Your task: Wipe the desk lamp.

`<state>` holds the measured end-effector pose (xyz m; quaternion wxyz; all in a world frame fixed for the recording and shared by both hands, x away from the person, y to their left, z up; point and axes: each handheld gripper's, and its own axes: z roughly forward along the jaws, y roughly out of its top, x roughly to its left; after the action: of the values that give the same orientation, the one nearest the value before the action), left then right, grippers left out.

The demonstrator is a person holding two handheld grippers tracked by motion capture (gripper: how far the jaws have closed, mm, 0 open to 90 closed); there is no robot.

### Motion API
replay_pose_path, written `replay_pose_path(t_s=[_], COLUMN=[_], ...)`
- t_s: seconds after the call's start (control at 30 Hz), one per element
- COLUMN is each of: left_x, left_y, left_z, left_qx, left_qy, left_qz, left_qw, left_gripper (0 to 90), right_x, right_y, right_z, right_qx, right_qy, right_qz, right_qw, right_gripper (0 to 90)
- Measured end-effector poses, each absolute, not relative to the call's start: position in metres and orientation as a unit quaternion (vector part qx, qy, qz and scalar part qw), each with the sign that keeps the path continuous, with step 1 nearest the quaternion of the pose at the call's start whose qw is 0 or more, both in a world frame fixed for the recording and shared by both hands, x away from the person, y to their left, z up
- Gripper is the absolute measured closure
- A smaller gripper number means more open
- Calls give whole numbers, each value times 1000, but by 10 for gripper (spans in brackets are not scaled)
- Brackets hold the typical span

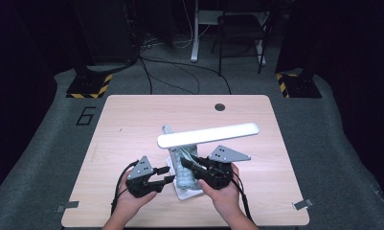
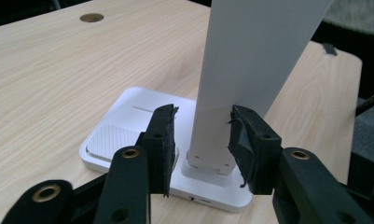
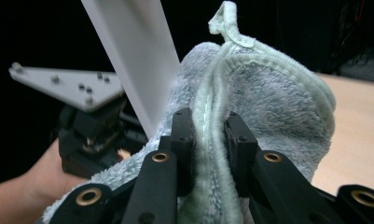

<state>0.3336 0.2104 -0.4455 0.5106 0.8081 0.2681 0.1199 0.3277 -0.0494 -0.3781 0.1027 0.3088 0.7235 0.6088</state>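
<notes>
Between the right gripper (image 3: pixel 207 140) jaws, a pale fluffy cloth (image 3: pixel 268 107) pinched tight beside the lamp stem (image 2: pixel 240 93), left gripper (image 2: pixel 201 140) jaws spread around that stem, untouching, above the lamp base (image 2: pixel 124 135), both hands low on the table (image 1: pixel 132 124).

Lamp (image 2: pixel 250 60) head cut off at top edge; cloth (image 3: pixel 273 107) hides stem.

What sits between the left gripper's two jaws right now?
The white lamp's upright arm, just above its base, stands in the left gripper, pads apparently not pressing; the left gripper view shows it.
</notes>
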Motion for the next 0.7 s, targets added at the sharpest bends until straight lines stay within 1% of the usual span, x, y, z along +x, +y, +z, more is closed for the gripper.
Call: replay_pose_path(t_s=[0.1, 0.2, 0.23, 0.33, 0.43, 0.47, 0.57, 0.6, 0.63, 0.7], left_x=[332, 330, 331, 333, 336, 336, 340, 340, 340, 340], left_y=[214, 214, 214, 208, 201, 199, 191, 190, 187, 185], left_z=[-441, -438, -437, -437, -437, -437, -437, -436, -436, -436], left_qx=[800, 799, 802, 801, 804, 805, 805, 808, 808, 808], left_qy=[251, 232, 224, 225, 214, 214, 204, 203, 206, 212], left_qz=[111, 105, 114, 116, 119, 111, 123, 121, 130, 141], left_qw=[533, 545, 542, 542, 543, 542, 543, 539, 536, 531], left_gripper=[534, 490, 475, 445, 445, 445, 447, 457, 468, 521], right_x=[325, 320, 319, 316, 313, 312, 309, 309, 309, 309], right_y=[-50, -49, -49, -50, -51, -51, -49, -48, -48, -47], right_z=[-369, -367, -367, -364, -358, -356, -349, -347, -345, -344], right_qx=[303, 298, 296, 295, 289, 285, 272, 270, 269, 270], right_qy=[715, 717, 717, 715, 712, 713, 717, 718, 716, 713], right_qz=[620, 616, 617, 619, 623, 622, 616, 615, 616, 620], right_qw=[112, 129, 133, 134, 146, 156, 180, 184, 187, 186], right_gripper=[766, 766, 766, 766, 767, 767, 767, 767, 768, 768])
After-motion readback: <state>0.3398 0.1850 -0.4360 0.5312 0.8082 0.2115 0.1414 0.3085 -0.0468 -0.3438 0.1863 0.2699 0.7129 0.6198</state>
